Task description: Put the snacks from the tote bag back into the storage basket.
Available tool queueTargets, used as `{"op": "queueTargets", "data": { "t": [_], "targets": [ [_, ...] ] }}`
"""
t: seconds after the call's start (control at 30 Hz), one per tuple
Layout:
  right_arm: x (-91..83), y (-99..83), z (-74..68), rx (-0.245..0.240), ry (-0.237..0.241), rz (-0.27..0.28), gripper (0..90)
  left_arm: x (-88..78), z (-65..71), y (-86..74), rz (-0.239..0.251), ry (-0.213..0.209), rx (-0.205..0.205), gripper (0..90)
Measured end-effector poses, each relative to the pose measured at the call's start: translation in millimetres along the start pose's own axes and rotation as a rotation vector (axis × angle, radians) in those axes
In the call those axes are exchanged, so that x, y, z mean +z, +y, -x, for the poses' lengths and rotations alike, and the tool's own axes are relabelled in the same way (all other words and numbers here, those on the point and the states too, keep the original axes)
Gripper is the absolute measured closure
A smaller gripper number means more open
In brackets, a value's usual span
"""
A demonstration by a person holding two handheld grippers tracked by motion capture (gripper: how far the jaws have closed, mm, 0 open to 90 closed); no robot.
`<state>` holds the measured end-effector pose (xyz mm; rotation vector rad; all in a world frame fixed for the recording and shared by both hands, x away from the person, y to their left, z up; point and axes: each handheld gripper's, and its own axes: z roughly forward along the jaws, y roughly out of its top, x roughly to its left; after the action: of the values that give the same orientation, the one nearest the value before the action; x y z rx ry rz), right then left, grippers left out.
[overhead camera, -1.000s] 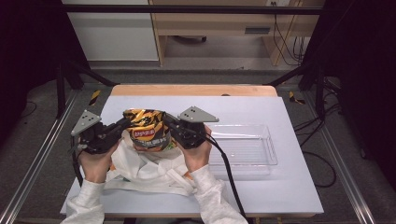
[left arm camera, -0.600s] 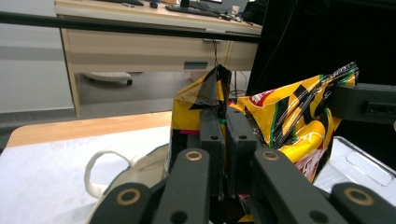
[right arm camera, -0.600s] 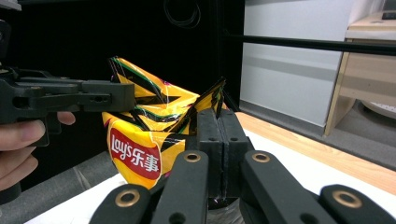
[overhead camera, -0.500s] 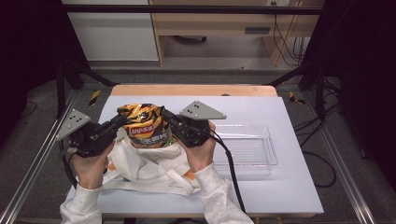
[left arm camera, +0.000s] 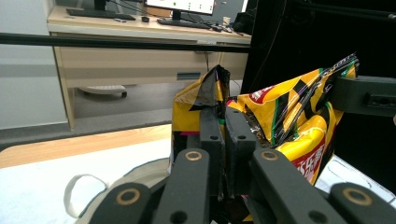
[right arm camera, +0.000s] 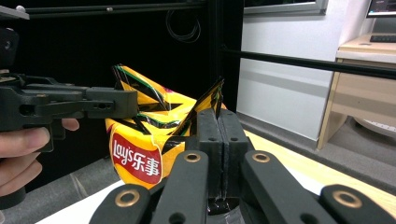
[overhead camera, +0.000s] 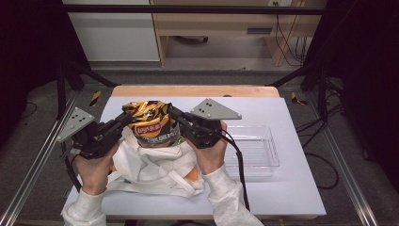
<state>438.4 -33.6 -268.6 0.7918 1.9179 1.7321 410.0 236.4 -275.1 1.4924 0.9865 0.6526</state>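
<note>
Between your two grippers hangs the chip bag (overhead camera: pixel 151 125), a yellow-and-black packet held upright over the mouth of the white cloth tote (overhead camera: pixel 155 169). Your left gripper (overhead camera: pixel 123 121) pinches the bag's top corner on its own side, jaws pressed together on the foil, as the left gripper view shows at close range (left arm camera: pixel 223 135). Your right gripper (overhead camera: pixel 175 117) pinches the opposite top corner in the same way, jaws closed flat on the crimped seam (right arm camera: pixel 217 126). The lower part of the bag sits within the tote's opening, so judge the lift as well begun but not finished: the packet is not yet clear of the cloth. What remains, by appearance, is to bring it free and set it down; the clear plastic tray (overhead camera: pixel 263 165) just beside your right hand is a likely destination, though that is only a guess. Both tote and tray rest on the white tabletop (overhead camera: pixel 291 197), which has a wooden strip along its far edge. Beyond stand a dark metal frame, a grey floor with trailing cables, and a light wooden desk.
</note>
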Motion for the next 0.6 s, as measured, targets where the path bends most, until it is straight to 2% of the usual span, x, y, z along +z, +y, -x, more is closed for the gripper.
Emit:
{"op": "queueTargets", "data": {
  "t": [0.6],
  "targets": [
    [-22.1,16.8,11.1,0.002,-0.016,0.035,89.9,9.7,21.3,22.5,0.002,-0.019,0.025,87.5]
  ]
}}
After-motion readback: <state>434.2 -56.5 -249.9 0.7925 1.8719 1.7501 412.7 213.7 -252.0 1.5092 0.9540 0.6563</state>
